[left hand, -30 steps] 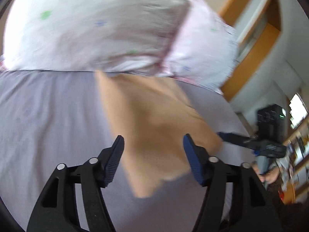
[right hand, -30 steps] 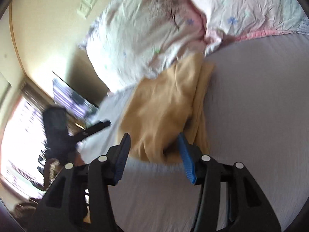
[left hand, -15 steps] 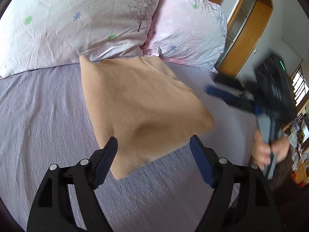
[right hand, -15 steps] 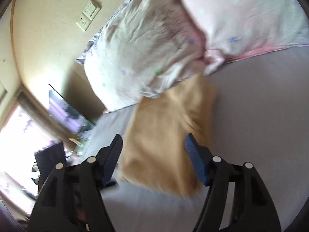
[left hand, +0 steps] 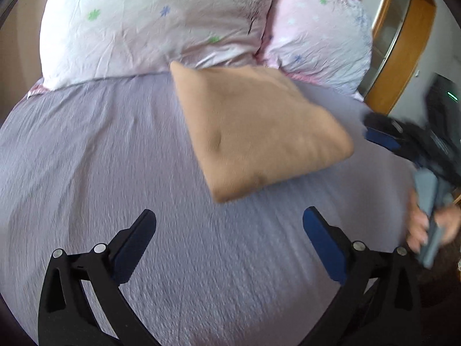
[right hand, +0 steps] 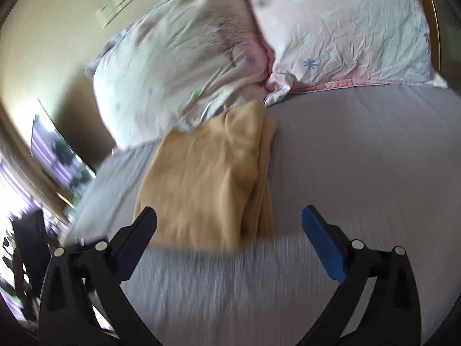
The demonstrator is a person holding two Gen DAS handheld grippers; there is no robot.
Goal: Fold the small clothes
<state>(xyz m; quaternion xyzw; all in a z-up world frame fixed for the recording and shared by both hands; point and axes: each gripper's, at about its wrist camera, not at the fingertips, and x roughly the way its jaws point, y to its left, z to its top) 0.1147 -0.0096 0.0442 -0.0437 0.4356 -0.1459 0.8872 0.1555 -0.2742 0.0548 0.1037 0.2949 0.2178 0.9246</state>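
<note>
A tan cloth lies folded into a flat, roughly four-sided packet on the lilac bedsheet, with its far corner tucked against the two flowered pillows at the head of the bed. From the right wrist view the same cloth shows its stacked layers along the right edge, with a soft ridge running down the middle. The left gripper hovers over bare sheet just short of the cloth's near corner, its jaws spread wide and holding nothing. The right gripper is also spread wide and empty, and the near edge of the cloth sits between and just beyond its fingertips. In the left wrist view the right gripper appears blurred at the right edge of the bed, held in a hand, clear of the cloth. A wooden door frame stands behind the pillows, and a light switch plate is on the cream wall.
</note>
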